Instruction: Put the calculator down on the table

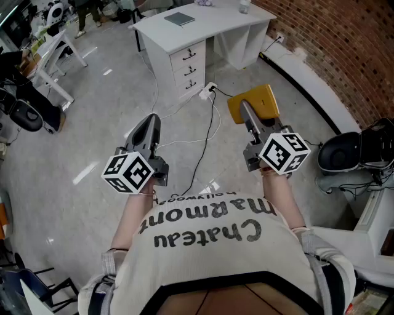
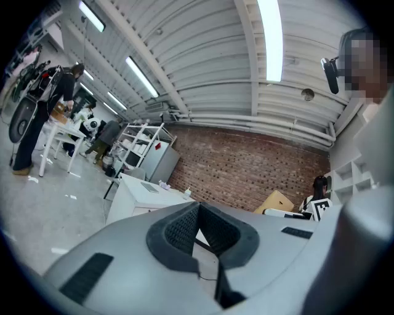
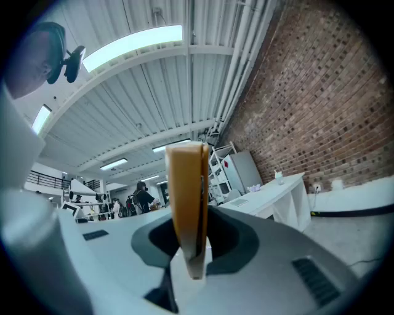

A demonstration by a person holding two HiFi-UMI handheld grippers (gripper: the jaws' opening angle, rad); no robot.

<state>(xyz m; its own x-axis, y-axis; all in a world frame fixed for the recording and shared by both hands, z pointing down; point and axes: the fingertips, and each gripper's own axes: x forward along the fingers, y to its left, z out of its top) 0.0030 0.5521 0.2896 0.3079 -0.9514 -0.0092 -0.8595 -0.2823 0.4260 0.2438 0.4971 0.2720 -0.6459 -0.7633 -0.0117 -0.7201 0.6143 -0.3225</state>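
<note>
The calculator (image 1: 261, 100) is a flat yellow slab, held out level above the floor by my right gripper (image 1: 245, 107), which is shut on it. In the right gripper view the calculator (image 3: 187, 197) stands edge-on between the pads of the right gripper (image 3: 191, 249). My left gripper (image 1: 151, 119) is held level to the left, shut with nothing in it; its pads (image 2: 178, 229) meet in the left gripper view. The white table (image 1: 217, 21), a desk with drawers, stands well ahead of both grippers, with a grey flat item (image 1: 180, 18) on top.
Cables (image 1: 206, 132) and a power strip (image 1: 209, 89) lie on the floor between me and the desk. A brick wall (image 1: 345, 43) runs along the right. A black chair (image 1: 345, 151) is at the right, another chair (image 1: 24, 114) at the left.
</note>
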